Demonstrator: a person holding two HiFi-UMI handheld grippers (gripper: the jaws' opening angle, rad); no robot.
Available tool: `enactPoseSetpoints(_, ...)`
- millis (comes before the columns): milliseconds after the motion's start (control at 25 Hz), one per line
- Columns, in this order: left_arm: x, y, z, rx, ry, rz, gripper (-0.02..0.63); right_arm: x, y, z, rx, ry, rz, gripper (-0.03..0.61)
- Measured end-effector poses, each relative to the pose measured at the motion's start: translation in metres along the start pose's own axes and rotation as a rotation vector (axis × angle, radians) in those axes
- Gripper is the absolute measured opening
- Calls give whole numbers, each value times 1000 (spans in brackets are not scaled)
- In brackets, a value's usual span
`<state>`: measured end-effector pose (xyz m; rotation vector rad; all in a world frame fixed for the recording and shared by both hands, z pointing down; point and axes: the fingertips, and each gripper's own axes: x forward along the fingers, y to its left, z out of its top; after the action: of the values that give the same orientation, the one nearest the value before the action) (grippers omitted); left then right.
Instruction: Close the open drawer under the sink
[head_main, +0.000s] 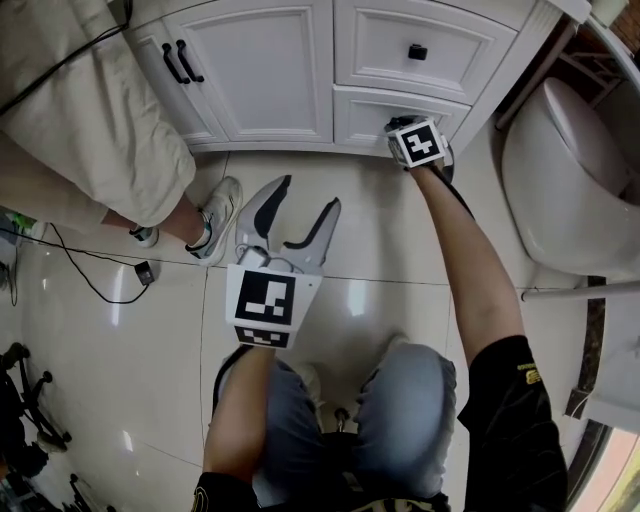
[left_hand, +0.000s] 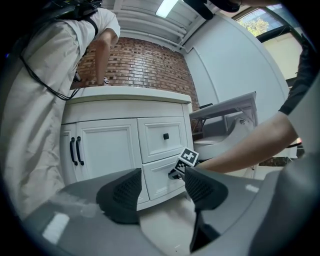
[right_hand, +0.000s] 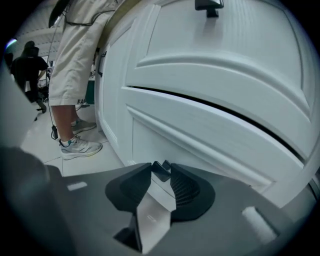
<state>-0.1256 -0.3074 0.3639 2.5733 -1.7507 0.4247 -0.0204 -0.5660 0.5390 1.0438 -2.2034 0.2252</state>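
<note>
— What are your fingers made of?
— My left fingers (left_hand: 122, 192) and right fingers (right_hand: 187, 189) are dark matt plastic with ribbed, rubbery-looking pads. The shells behind them are smooth grey.
— And the drawer (head_main: 365, 120)?
— Painted white, smooth, with a soft satin sheen, like the whole cabinet (head_main: 265, 70). I can't tell what's under the paint. The knob (right_hand: 159, 171) is matt black.
— The floor (head_main: 390, 250)?
— Glossy cream tile, mirroring the lights. The toilet (head_main: 565, 180) is glazed white and just as shiny.
— Anything rough?
— The brick wall (left_hand: 145, 65), coarse and matt. There's cloth too: a bystander's beige woven shorts (head_main: 90, 110) and the faded denim (head_main: 400, 410) on my knees.
</note>
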Motion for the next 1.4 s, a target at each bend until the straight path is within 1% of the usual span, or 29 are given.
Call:
enactPoseSetpoints(80, -1, 9, -2, -17, -2, 11, 268, -3, -3, 1, 43, -19, -4, 121)
enactPoseSetpoints(160, -3, 17, -6, -43, -2, 20, 272, -11, -3, 3, 91, -69, 8, 109)
enactPoseSetpoints(200, -6, 20, -7, -55, -4, 24, 273, -17, -5, 1, 100, -87, -4, 131)
enactPoseSetpoints(320, -16, 24, -4, -73, -22, 34, 273, -44, 3, 1, 78, -118, -7, 135)
enactPoseSetpoints(400, -22, 22, 3, -82, -43, 35, 273, -73, 16, 9, 50, -157, -2, 135)
enactPoseSetpoints(520, -31, 11, 17, -104, -81, 19, 273, -129, 38, 28, 55, -250, -8, 135)
enactPoseSetpoints(640, -39, -9, 35, -107, -129, -8, 273, -197, 57, 46, 119, -365, -16, 135)
enactPoseSetpoints(720, -52, -18, 45, -111, -156, -8, 273, -243, 75, 56, 158, -445, -14, 135)
enactPoseSetpoints(760, -61, -21, 50, -118, -169, -2, 272, -267, 84, 60, 162, -484, -18, 134)
enactPoseSetpoints(840, -74, -27, 64, -125, -210, 8, 272, -318, 93, 71, 120, -553, -49, 135)
enactPoseSetpoints(920, -80, -34, 76, -107, -245, 13, 272, -366, 95, 78, 43, -604, -103, 135)
enactPoseSetpoints(960, -84, -37, 76, -95, -247, 16, 272, -387, 99, 76, 17, -623, -129, 135)
enactPoseSetpoints(1040, -95, -40, 72, -98, -241, 17, 270, -418, 109, 66, 14, -659, -173, 135)
enactPoseSetpoints(1160, -104, -39, 80, -160, -280, 28, 267, -447, 119, 53, 71, -737, -194, 144)
enactPoseSetpoints(1240, -100, -41, 83, -147, -284, 48, 265, -454, 124, 42, 120, -773, -195, 160)
enactPoseSetpoints(1320, -94, -46, 80, -121, -265, 53, 265, -456, 127, 28, 165, -787, -190, 172)
enactPoseSetpoints(1400, -93, -49, 79, -115, -260, 48, 265, -461, 124, 19, 206, -810, -205, 220)
